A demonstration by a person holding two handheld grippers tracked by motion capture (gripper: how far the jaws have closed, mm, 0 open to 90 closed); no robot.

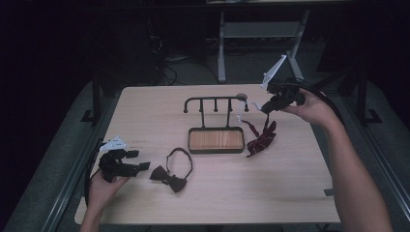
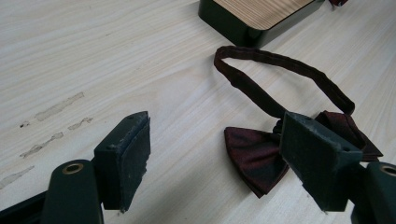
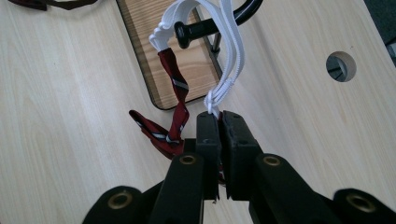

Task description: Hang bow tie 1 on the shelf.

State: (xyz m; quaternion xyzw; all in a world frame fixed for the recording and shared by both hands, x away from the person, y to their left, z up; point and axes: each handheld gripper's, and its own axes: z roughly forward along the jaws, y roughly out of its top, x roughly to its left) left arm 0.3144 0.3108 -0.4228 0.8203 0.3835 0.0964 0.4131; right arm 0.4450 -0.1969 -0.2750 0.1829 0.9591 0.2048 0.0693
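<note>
A black rack (image 1: 215,100) with pegs rises from a wood-topped base (image 1: 215,140) at the table's middle. My right gripper (image 1: 265,108) (image 3: 219,116) is shut on the white elastic strap (image 3: 229,56) of a red striped bow tie (image 1: 261,137) (image 3: 173,112). The strap loops over the rack's right end peg (image 3: 196,30), and the tie hangs down to the table. A dark red bow tie (image 1: 171,179) (image 2: 261,158) with its neck band (image 2: 280,74) lies flat in front of the base. Just left of it, my left gripper (image 1: 142,166) (image 2: 219,158) stands open, low over the table.
The wooden table (image 1: 145,121) has a round cable hole (image 3: 341,66) near its far right edge. Faint tape marks (image 2: 56,108) show on the wood by the left gripper. A metal desk frame (image 1: 261,43) stands behind the table.
</note>
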